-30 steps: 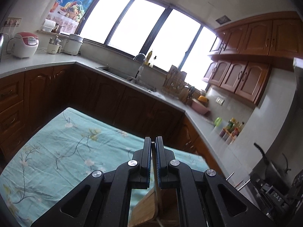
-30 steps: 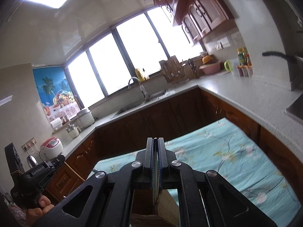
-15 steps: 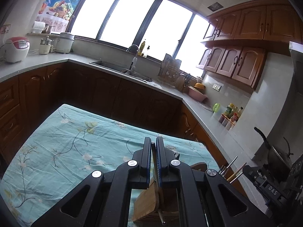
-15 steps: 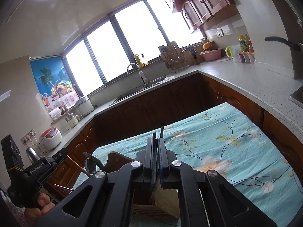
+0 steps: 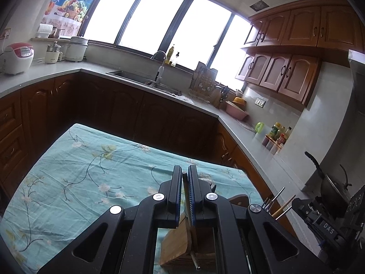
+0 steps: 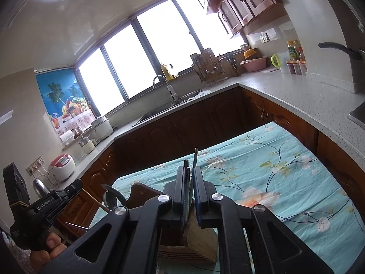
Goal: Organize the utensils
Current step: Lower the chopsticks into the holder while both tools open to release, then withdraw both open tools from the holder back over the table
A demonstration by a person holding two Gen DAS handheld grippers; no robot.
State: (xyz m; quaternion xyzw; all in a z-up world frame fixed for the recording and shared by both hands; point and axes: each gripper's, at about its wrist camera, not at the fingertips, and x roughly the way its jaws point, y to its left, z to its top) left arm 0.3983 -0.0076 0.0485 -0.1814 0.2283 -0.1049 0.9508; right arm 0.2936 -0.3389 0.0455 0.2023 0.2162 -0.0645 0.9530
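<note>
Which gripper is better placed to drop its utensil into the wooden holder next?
Probably left: the left gripper grips one thin utensil whose lower end hangs just over the wooden holder. The right gripper clamps several sticks together, harder to place.

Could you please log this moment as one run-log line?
left gripper: shut on chopstick | right gripper: shut on utensils | both above wooden holder

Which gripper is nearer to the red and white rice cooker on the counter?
Left. The left gripper is at the table side nearest the rice cooker; the right gripper is beyond it, farther away.
</note>
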